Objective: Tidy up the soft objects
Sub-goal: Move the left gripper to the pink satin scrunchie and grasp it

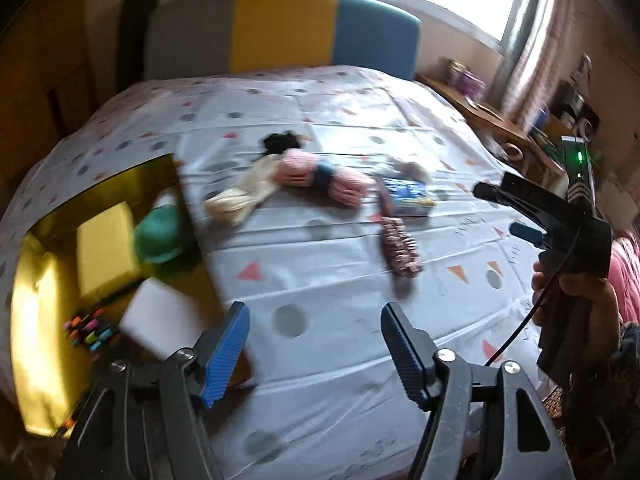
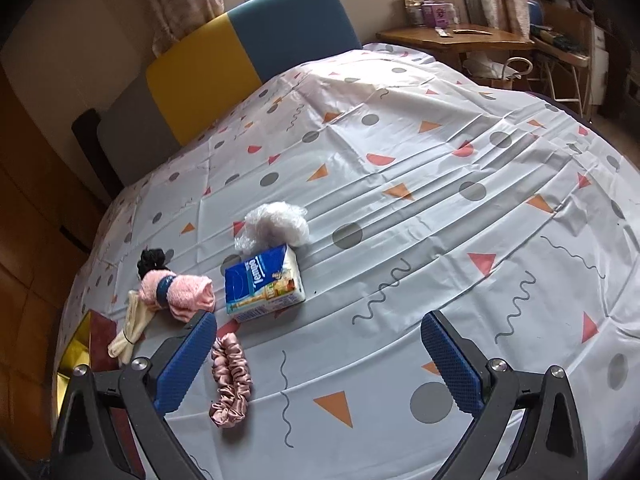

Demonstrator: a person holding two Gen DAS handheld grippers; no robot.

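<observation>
Both units are between picks. The left hand-held gripper point(image 1: 314, 354) and right hand-held gripper point(image 2: 318, 364) stand apart, empty. The pink satin scrunchie point(image 2: 232, 386) lies on the bed point(image 2: 440, 208), just beside the right gripper's left finger. Next: centre, descend, clamp.

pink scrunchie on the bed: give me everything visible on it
The pink scrunchie is a glossy, satin-looking fabric loop, tightly ruffled, dusty pink. It lies flat on the patterned bed cover, stretched into a long oval rather than a round ring, just in front of the blue tissue pack; whether they touch I cannot tell. In the right wrist view one end passes behind a finger of the open right gripper. Nothing grips it. The left wrist view shows it blurred.
</observation>
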